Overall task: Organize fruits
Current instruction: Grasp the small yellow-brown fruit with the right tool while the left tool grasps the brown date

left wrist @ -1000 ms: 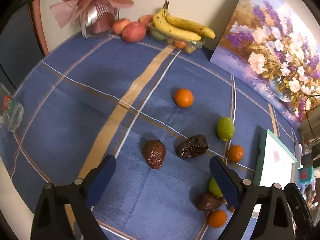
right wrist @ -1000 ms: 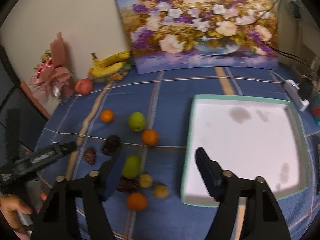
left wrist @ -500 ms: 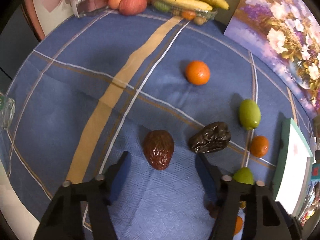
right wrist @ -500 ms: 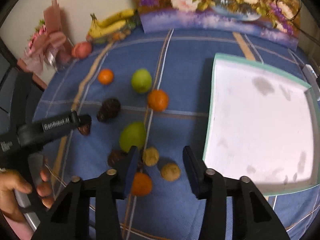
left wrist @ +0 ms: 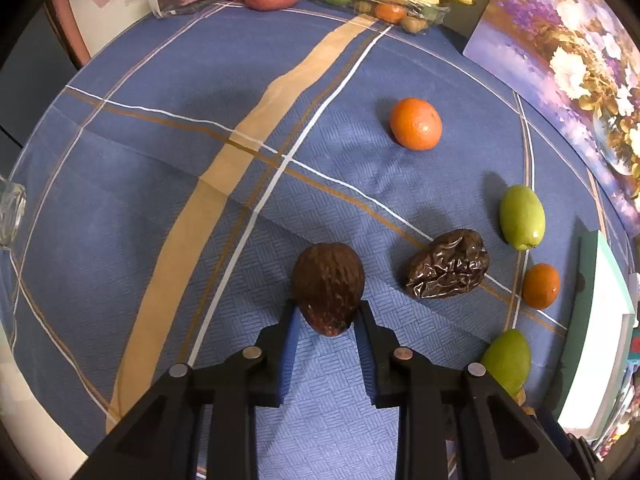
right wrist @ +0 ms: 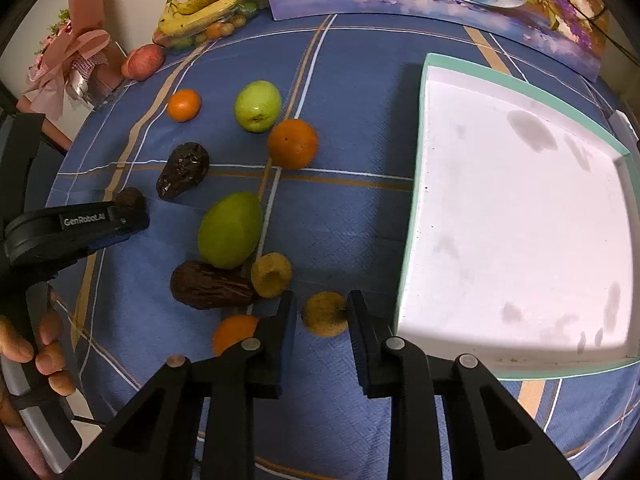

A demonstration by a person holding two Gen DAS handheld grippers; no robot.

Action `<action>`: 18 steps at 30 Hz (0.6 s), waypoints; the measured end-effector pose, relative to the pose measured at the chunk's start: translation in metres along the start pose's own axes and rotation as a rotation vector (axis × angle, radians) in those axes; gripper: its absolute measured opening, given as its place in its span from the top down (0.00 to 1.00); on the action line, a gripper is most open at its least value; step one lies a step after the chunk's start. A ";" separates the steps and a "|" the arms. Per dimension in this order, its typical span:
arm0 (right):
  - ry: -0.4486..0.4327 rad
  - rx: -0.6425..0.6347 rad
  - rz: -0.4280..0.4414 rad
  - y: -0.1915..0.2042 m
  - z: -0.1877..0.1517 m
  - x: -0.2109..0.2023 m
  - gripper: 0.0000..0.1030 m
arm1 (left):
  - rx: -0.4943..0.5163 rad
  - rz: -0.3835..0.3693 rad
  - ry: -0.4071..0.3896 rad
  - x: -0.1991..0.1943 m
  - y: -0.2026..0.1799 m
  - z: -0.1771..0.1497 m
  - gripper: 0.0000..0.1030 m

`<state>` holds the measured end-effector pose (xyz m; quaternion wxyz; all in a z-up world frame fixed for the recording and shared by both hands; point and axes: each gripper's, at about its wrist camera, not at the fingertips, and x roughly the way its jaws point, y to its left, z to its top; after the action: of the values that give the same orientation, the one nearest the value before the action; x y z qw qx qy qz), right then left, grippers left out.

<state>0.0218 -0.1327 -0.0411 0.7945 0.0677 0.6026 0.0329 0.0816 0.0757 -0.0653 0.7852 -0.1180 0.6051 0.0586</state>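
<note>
Since a second ago I have brought both tools down over the fruit and drawn their jaws in from wide apart. My left hand-held gripper [left wrist: 326,320] is closing on the reddish-brown wrinkled fruit [left wrist: 327,286], catching only its near end; the blue pads sit against its sides. My right hand-held gripper [right wrist: 322,314] has come together around the small yellowish-brown fruit [right wrist: 325,314], just beside the near corner of the white tray [right wrist: 416,184] with the teal rim.

The biggest risk is on the left: the hold is at the tapered tip, so the fruit could squirt forward or swing when lifted off the blue-checked bench [left wrist: 160,200]. Next, the right fruit lies close to the tray rim, so a low carry could knock it loose there. Smaller: the right jaw may nudge the orange [right wrist: 234,334] near it. Least, squeezing could bruise soft flesh.
</note>
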 end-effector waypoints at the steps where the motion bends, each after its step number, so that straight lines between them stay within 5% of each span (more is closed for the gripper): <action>1: 0.001 0.001 -0.006 0.000 0.000 0.001 0.75 | 0.000 0.003 -0.002 0.000 0.000 -0.001 0.72; 9: -0.027 0.006 0.027 -0.003 -0.002 -0.006 0.76 | 0.015 0.003 -0.050 -0.022 -0.009 -0.007 0.75; 11: -0.059 0.009 0.037 -0.004 -0.001 -0.016 0.76 | 0.027 -0.004 -0.071 -0.032 -0.013 -0.009 0.86; 18: -0.179 0.030 0.054 -0.014 0.001 -0.057 0.76 | 0.038 -0.018 -0.123 -0.052 -0.017 -0.010 0.86</action>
<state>0.0066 -0.1544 0.0116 0.8428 0.0984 0.5276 0.0393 0.0627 0.0594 -0.0159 0.8236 -0.1047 0.5554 0.0473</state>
